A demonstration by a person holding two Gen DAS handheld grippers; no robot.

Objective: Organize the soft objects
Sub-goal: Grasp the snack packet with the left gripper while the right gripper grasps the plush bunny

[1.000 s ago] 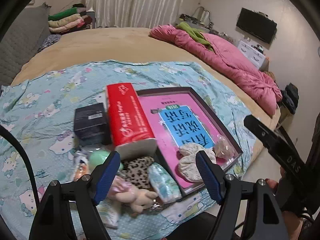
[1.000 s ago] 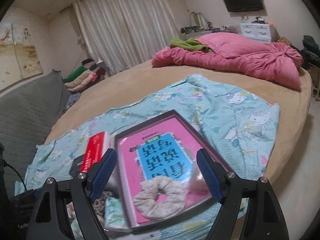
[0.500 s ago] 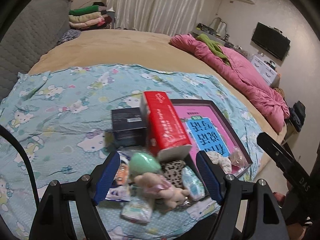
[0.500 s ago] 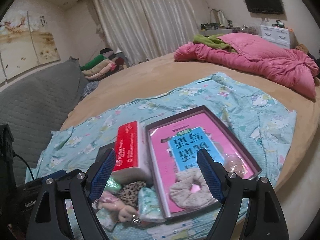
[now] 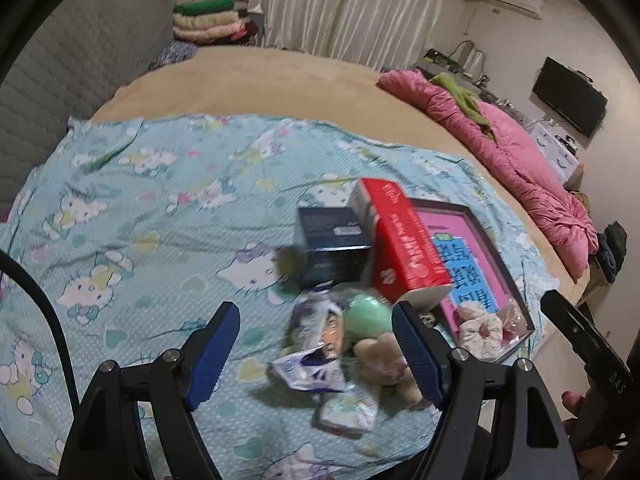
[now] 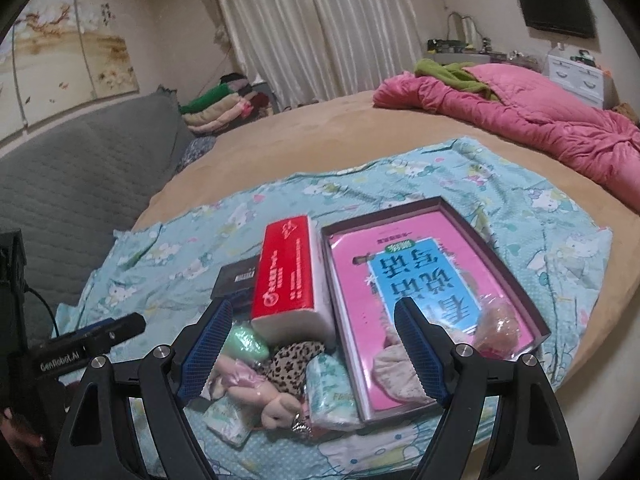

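Bed point(image 6: 304, 148) surface carries a patterned sheet point(image 5: 152, 200). Left gripper point(image 5: 316, 356) fingers released, empty, above the soft toys point(image 5: 360, 344). Red tissue pack point(image 6: 288, 276) lies centre. Right gripper point(image 6: 316, 356) fingers released, empty, over the tray point(image 6: 472, 224) with a scrunchie point(image 6: 396, 376).

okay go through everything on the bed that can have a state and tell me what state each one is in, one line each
Left tongs: open, holding nothing.
Right tongs: open, holding nothing.
Shallow box: open, lidless, pink book inside.
Cream scrunchie: lying in the box's near end.
Red tissue pack: closed, lying beside the box.
Black box: closed.
Plush doll: lying in the loose pile.
Pink quilt: bunched up.
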